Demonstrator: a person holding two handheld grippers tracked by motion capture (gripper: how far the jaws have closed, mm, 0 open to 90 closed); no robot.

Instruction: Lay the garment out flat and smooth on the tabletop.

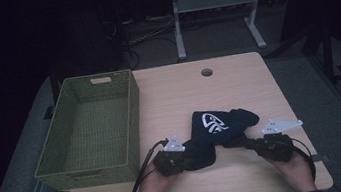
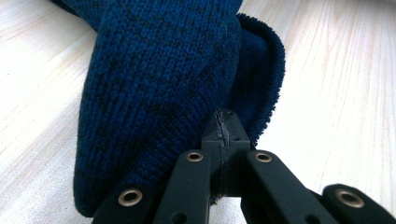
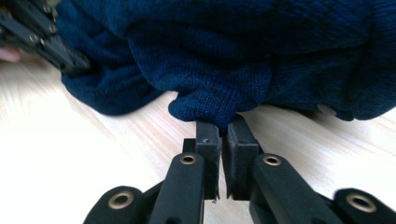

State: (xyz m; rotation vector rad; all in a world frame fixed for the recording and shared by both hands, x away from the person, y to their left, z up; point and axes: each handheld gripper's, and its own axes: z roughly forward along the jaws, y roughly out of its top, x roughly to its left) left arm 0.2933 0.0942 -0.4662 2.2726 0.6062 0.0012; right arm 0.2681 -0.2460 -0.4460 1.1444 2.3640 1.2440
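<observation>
While you hold both grippers low:
Garment: navy knit garment (image 1: 223,125) on table (image 1: 169,101), between your grippers.
Left gripper (image 2: 224,128): pinching its edge.
Right gripper (image 3: 223,133): clamped on a fold.

My light wood surface (image 1: 238,91) stands on dark grey floor (image 1: 308,86); a white-legged desk frame (image 1: 216,3) behind, room dim.

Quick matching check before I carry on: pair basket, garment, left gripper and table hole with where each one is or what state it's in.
1. green basket
2. navy garment
3. left gripper
4. cable hole

a. shut on the garment's near left edge
b. far side of the table, middle
c. empty, on the table's left
d. bunched up between the two grippers

Pairs: 1-c, 2-d, 3-a, 4-b
</observation>
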